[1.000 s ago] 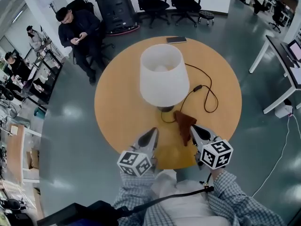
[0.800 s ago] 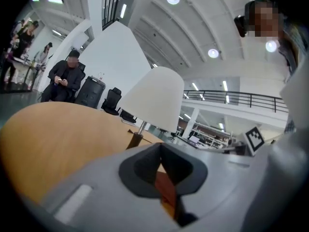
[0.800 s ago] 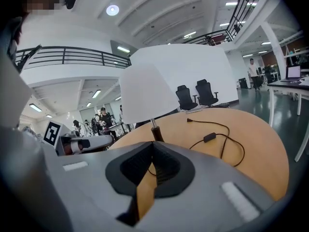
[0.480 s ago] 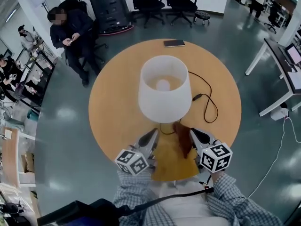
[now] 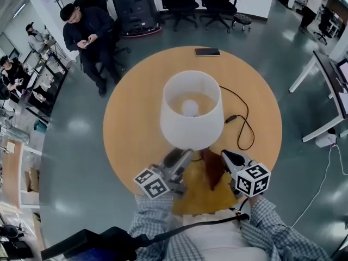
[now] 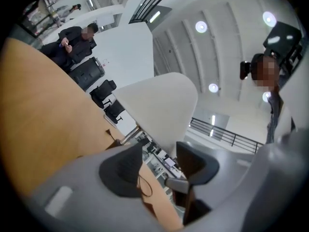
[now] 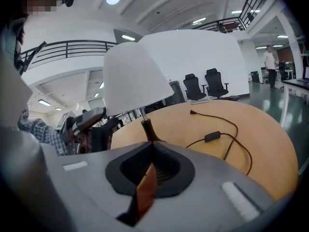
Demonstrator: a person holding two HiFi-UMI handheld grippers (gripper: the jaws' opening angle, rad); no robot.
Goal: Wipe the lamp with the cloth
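Round wooden table (image 5: 128, 129) in an open office carries the work. The right gripper (image 5: 224, 155) has its jaws pressed together on the brown cloth (image 5: 212, 168). The left gripper (image 5: 182, 155) has just been opening its jaws, which stand apart with nothing between them. The lamp (image 5: 190, 113) stands upright just ahead, up and to the left of the cloth, so I judge the wipe must climb that way.

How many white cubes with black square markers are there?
2. One white marker cube sits on the left gripper, the other on the right gripper, both at the round wooden table's near edge.
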